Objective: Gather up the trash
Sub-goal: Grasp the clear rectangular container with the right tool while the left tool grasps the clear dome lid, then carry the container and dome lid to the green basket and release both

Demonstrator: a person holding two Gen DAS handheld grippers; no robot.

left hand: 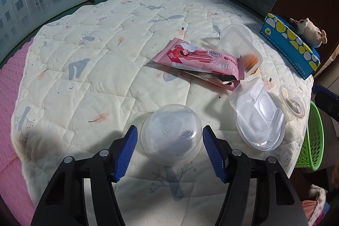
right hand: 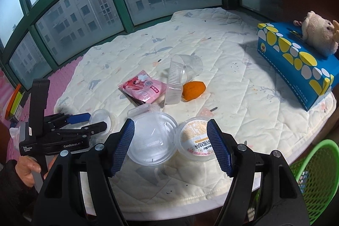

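Left wrist view shows the left gripper [left hand: 169, 141] straddling an upturned clear plastic cup [left hand: 171, 136] on the quilted cloth [left hand: 84, 69], its blue pads just beside the wall with no firm press visible, so it counts as parted and empty; the cup looks feather-light, thin and slick, likely to buckle or squirt out, so I would pinch gently low on opposite walls. Right wrist view has the right gripper [right hand: 171, 145] parted and empty above a clear lid [right hand: 152, 141] and a labelled tub [right hand: 198, 142]; the green basket [right hand: 313, 179] sits nearby.
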